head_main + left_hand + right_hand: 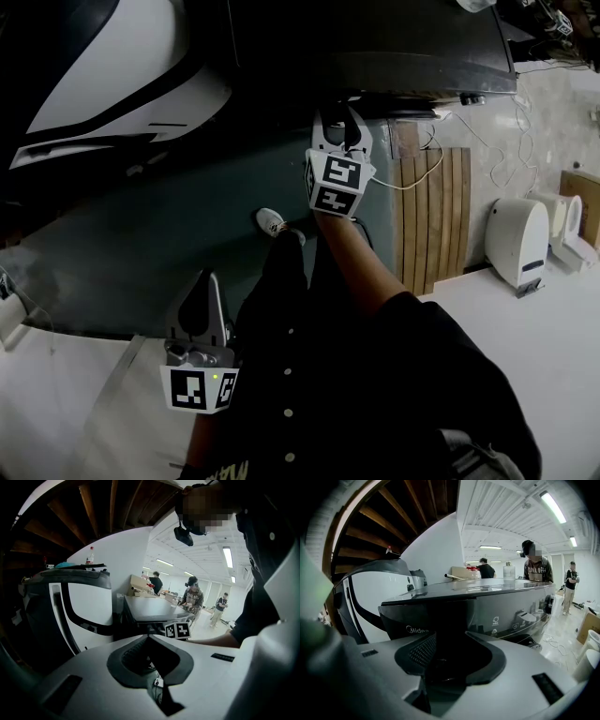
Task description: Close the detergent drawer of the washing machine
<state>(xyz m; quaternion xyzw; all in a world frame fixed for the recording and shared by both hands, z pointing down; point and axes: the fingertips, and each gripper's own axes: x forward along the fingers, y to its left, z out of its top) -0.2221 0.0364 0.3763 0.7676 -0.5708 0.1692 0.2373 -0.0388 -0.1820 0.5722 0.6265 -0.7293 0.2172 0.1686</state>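
Observation:
The dark grey washing machine [375, 47] fills the top of the head view, its front [169, 225] below it. My right gripper [339, 114] points at the machine's upper front edge. In the right gripper view it [452, 637] is open, its jaws apart. The dark drawer front with the brand logo [417, 620] sits right at the tips; whether they touch is hidden. My left gripper [200, 281] hangs low at the left, away from the machine. In its own view the left gripper [149, 638] has its tips together and holds nothing.
A white and black appliance [103, 66] stands left of the washer. A wooden slatted panel [431, 216], a cable [412, 183] and a white unit [520, 239] are on the floor at the right. The control panel [520, 618] lies right of the drawer. People [534, 566] stand behind.

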